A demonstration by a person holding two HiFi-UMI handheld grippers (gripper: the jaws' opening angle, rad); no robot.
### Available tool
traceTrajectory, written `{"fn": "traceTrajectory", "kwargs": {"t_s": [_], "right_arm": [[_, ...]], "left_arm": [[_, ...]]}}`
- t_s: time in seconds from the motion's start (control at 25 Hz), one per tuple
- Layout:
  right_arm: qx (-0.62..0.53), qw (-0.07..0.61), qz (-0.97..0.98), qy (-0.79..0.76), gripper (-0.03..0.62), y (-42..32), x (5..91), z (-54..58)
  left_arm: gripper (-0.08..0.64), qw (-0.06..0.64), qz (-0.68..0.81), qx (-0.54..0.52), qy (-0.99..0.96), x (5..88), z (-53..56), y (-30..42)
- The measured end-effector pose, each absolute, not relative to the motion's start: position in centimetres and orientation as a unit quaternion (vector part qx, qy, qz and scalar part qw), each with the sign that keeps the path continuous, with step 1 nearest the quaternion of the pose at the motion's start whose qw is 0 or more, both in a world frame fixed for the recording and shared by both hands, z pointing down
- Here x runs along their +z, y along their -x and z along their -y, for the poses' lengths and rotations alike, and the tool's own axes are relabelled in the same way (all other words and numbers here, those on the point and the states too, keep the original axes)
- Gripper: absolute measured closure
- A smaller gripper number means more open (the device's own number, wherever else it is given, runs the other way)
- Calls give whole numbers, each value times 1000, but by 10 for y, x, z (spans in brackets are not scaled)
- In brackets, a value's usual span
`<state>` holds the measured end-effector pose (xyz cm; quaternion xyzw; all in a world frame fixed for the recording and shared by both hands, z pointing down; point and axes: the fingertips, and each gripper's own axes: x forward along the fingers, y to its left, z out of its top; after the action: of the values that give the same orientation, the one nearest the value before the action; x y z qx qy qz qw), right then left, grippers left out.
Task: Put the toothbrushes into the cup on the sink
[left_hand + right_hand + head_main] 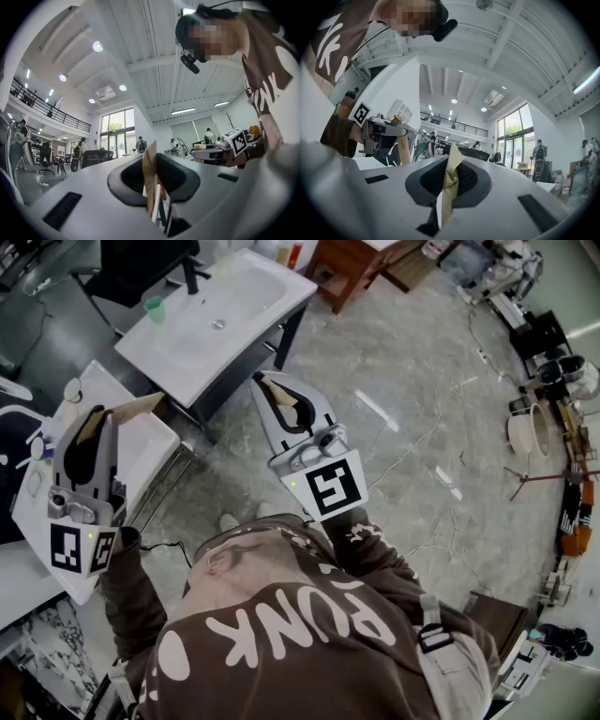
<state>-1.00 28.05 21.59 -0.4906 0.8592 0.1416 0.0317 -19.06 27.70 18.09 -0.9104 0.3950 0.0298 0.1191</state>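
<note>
A small green cup stands on the white sink at the top of the head view, left of the drain and near the black faucet. My left gripper is raised over a white side table. Its tan-padded jaws are shut with nothing between them. My right gripper hangs over the floor just below the sink's front corner, also shut and empty. A few small pale items lie on the white table at the far left. I cannot tell whether they are toothbrushes.
A wooden cabinet and bottles stand behind the sink, and a black chair sits at the top left. Cables and clutter line the marble floor's right edge. Both gripper views point up into a high hall with distant people.
</note>
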Motion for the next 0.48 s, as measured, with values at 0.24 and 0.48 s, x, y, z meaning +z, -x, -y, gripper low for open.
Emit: {"fn": "traceTrajectory", "kwargs": {"t_s": [0.24, 0.48], "right_arm": [[142, 30, -859, 491, 581, 10, 217, -279], [123, 68, -870, 473, 581, 13, 217, -279]], "left_arm": [[503, 119, -395, 30, 911, 182, -276, 191], [503, 117, -400, 28, 909, 191, -277, 191]]}}
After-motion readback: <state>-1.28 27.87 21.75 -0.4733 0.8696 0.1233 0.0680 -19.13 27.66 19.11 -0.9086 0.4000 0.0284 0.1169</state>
